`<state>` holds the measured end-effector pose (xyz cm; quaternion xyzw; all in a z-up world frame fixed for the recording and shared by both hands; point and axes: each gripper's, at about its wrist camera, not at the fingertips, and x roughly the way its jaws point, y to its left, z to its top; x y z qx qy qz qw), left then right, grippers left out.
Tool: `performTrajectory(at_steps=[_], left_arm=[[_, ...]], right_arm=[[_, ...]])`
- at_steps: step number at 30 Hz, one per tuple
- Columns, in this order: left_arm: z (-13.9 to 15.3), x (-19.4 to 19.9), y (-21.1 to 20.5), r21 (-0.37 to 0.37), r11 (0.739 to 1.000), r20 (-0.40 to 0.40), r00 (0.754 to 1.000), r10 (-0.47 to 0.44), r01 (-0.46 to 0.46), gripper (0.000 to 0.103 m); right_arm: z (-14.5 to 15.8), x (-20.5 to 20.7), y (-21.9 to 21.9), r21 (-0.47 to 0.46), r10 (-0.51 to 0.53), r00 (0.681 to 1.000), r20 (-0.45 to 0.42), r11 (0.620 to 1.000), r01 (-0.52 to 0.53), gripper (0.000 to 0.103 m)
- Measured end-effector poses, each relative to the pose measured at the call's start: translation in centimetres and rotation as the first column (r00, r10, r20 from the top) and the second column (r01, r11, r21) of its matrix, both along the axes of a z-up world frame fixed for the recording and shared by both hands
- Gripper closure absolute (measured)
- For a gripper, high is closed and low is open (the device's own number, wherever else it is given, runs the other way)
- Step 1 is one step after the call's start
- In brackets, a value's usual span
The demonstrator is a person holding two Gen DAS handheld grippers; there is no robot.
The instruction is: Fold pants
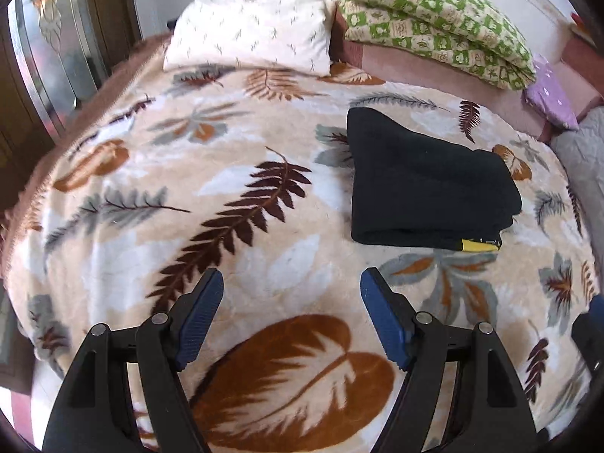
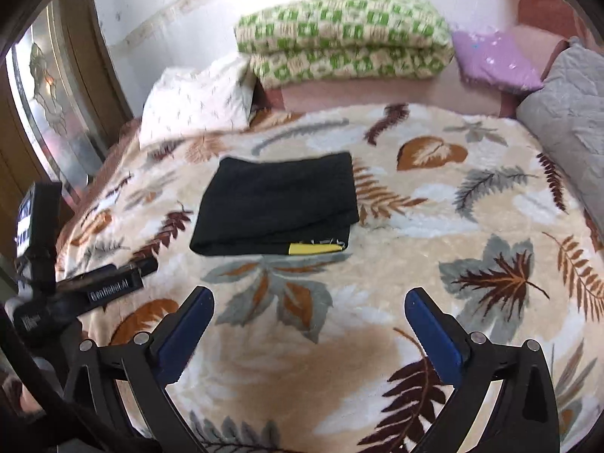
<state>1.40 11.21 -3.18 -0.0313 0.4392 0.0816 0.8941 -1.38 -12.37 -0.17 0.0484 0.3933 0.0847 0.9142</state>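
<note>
- The pants (image 1: 426, 185) are seen folded into a compact black rectangle, lying flat on the leaf-patterned blanket (image 1: 234, 196) toward the far middle of the bed.
- A yellow patch is shown at the near right corner of the folded stack, where the layered edges are stacked together; the left edge is a rounded fold.
- The left gripper (image 1: 290, 302) is held above the blanket with its blue pads (image 1: 200, 317) spread apart; nothing is caught between them, and it is kept well short of the pants' near edge.
- The right gripper (image 2: 307, 324) is likewise held off the cloth, its jaws standing wide with only bare blanket between them.
- Open blanket is left on all four sides of the pants, with the widest stretch toward the near edge of the bed.
- The far edge of the bed is bounded by a white pillow (image 1: 253, 34), a folded green-checked quilt (image 1: 434, 26) and a purple cushion (image 1: 547, 98).
- A grey quilted cover (image 2: 573, 120) is seen along the right side.
- A mirrored wardrobe door (image 1: 49, 49) is seen beside the left edge.
</note>
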Motion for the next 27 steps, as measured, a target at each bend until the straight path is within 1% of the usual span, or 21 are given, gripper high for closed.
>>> performTrajectory(at_steps=[3, 7, 9, 12, 21, 27], left_arm=[[0.6, -0.8, -0.1, 0.005, 1.000, 0.033, 0.999, -0.012, 0.012, 0.027], [0.9, -1.4, -0.2, -0.015, 0.999, 0.042, 0.999, -0.029, 0.030, 0.027], [1.0, -1.6, -0.3, -0.011, 1.000, 0.050, 0.998, -0.029, 0.029, 0.027], [0.9, -1.9, -0.1, -0.026, 0.999, 0.054, 0.998, -0.028, 0.029, 0.027], [0.6, -2.3, 0.9, -0.048, 0.999, 0.054, 0.998, 0.015, -0.012, 0.027], [0.8, -2.3, 0.2, -0.027, 1.000, 0.057, 0.998, -0.008, 0.009, 0.027]], right_arm=[[0.5, -0.7, -0.1, 0.006, -0.008, 1.000, 0.020, 1.000, 0.008, 0.001], [0.5, -0.8, 0.0, -0.002, -0.012, 1.000, 0.024, 1.000, 0.012, 0.001], [0.4, -1.0, -0.1, -0.002, -0.013, 1.000, 0.022, 1.000, 0.013, 0.001], [0.3, -1.2, 0.1, -0.015, -0.011, 1.000, 0.027, 1.000, 0.012, 0.001], [-0.4, -1.3, 0.2, -0.028, -0.007, 1.000, 0.015, 1.000, 0.008, 0.001], [-0.4, -1.2, 0.3, -0.049, -0.010, 1.000, 0.027, 0.999, 0.011, 0.001]])
